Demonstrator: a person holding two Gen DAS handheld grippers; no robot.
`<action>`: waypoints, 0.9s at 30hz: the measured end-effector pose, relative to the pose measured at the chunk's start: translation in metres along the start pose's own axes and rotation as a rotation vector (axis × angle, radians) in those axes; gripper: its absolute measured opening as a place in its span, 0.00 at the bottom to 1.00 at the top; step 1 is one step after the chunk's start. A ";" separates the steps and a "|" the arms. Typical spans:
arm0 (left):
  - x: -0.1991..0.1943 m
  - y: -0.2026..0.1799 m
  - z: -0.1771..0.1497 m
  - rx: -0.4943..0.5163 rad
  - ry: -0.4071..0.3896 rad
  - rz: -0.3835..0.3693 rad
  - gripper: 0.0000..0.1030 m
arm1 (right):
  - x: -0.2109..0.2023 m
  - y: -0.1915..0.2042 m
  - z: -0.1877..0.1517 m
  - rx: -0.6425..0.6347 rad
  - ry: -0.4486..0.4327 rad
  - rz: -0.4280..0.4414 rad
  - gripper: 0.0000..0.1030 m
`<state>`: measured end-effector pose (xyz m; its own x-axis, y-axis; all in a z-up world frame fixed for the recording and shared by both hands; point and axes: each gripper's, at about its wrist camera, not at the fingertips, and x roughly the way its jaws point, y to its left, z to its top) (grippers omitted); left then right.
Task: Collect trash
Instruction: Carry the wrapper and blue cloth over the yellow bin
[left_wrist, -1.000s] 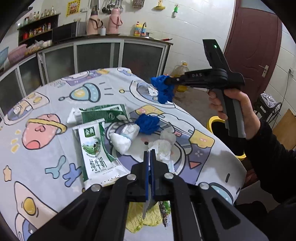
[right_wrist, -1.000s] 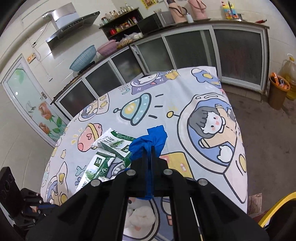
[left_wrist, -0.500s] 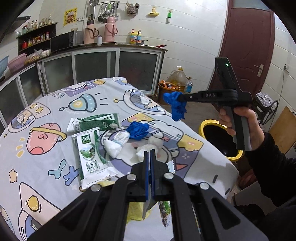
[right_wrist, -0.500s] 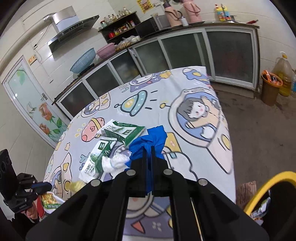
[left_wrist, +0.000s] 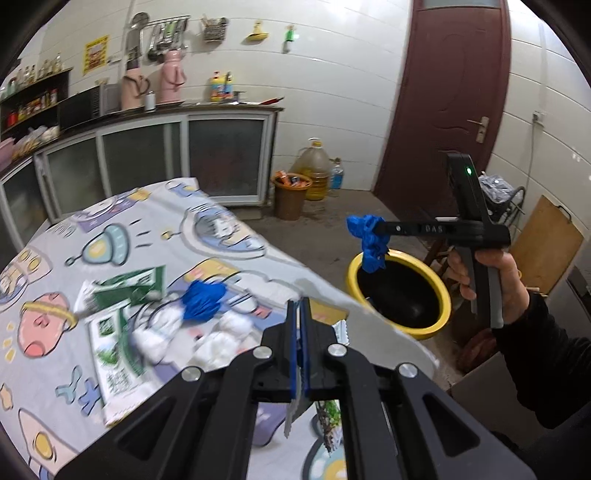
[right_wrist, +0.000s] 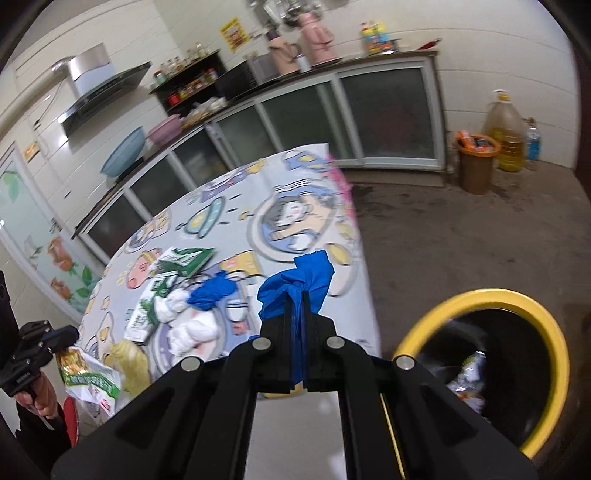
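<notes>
Your right gripper (right_wrist: 295, 295) clamps blue wad (left_wrist: 370, 240), above bin (left_wrist: 443, 295) rim at 9 o'clock, ready to drop | left gripper (left_wrist: 299, 314) pinches wrapper (right_wrist: 86, 380) | 1 blue wad, tissues on table (left_wrist: 155, 229)

A dark red door (left_wrist: 443, 107) stands in the tiled wall. Left of the door, on the floor, sit a large oil jug (left_wrist: 314, 168) and a brown bucket (left_wrist: 290, 195). Farther left of the door, two pink thermoses (left_wrist: 153, 85) stand on the counter (left_wrist: 207, 108).
</notes>
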<state>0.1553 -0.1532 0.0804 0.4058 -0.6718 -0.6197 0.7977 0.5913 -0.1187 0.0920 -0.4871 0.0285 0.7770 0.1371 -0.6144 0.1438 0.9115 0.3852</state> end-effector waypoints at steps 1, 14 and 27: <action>0.002 -0.004 0.003 0.005 -0.002 -0.009 0.01 | -0.007 -0.008 -0.002 0.011 -0.008 -0.010 0.03; 0.066 -0.077 0.046 0.100 0.001 -0.159 0.01 | -0.068 -0.088 -0.031 0.130 -0.073 -0.179 0.03; 0.159 -0.148 0.063 0.168 0.096 -0.230 0.02 | -0.070 -0.138 -0.062 0.213 -0.038 -0.256 0.03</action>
<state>0.1303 -0.3755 0.0481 0.1680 -0.7294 -0.6631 0.9298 0.3407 -0.1392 -0.0201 -0.5983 -0.0242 0.7206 -0.1045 -0.6854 0.4593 0.8126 0.3589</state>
